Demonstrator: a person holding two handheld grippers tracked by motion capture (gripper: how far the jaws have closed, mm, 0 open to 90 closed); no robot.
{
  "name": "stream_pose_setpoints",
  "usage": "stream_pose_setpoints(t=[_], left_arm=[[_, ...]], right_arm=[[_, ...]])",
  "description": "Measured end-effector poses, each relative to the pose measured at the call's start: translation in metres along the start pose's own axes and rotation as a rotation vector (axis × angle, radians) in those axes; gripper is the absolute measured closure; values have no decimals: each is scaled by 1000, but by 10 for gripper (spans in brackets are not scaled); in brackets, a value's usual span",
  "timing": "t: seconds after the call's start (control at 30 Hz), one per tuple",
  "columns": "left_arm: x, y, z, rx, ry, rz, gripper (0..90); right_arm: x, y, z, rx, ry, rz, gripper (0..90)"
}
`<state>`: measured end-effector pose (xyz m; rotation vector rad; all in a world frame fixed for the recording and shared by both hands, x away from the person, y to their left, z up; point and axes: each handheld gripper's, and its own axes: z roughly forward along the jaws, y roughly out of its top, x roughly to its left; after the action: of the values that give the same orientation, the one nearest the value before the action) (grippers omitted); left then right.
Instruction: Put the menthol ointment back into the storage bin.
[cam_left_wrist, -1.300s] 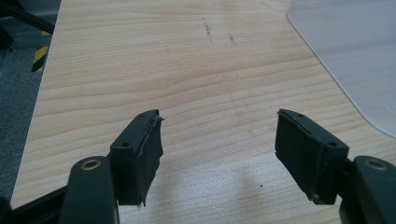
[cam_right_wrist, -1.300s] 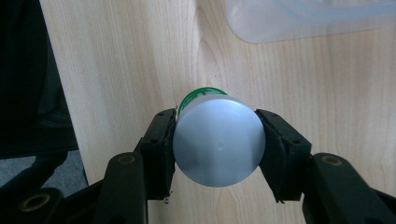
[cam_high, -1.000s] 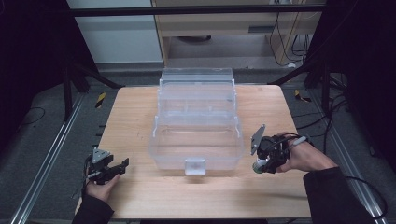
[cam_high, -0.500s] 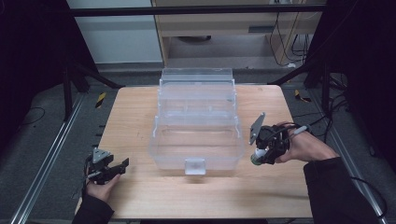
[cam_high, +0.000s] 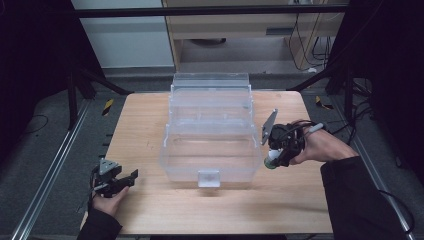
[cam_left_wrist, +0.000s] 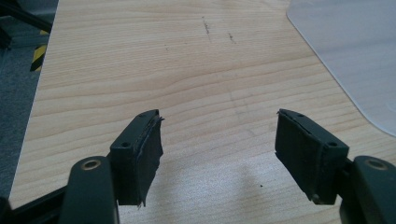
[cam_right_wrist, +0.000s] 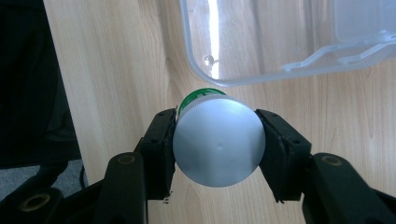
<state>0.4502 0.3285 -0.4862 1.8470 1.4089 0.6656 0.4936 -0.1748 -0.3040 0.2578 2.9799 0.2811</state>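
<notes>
The right gripper (cam_high: 274, 159) is clamping a small cylindrical container (cam_right_wrist: 218, 142), its two jaws pressing on opposite sides of the round body; the grey end is facing the gripper's camera and a green band is showing at the far end, so the long axis is running straight out along the jaws. The clear plastic box (cam_high: 210, 150) is standing open on the table (cam_high: 150, 110), and the held container is sitting just beside the box's right wall, near its front corner; the opening is lying to the left of and above the gripper. Whether the container is touching the wall is probably not decidable here. The left gripper (cam_high: 117, 181), jaws apart and empty, is resting well apart from the box, so the right hand is the nearer.
</notes>
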Motion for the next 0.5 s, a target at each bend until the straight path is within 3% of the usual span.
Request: stream_pose_setpoints(t=[0.5], left_arm=[[0, 0, 0, -1, -1, -2, 310]], right_arm=[[-13, 21, 3, -3, 10, -20, 502]])
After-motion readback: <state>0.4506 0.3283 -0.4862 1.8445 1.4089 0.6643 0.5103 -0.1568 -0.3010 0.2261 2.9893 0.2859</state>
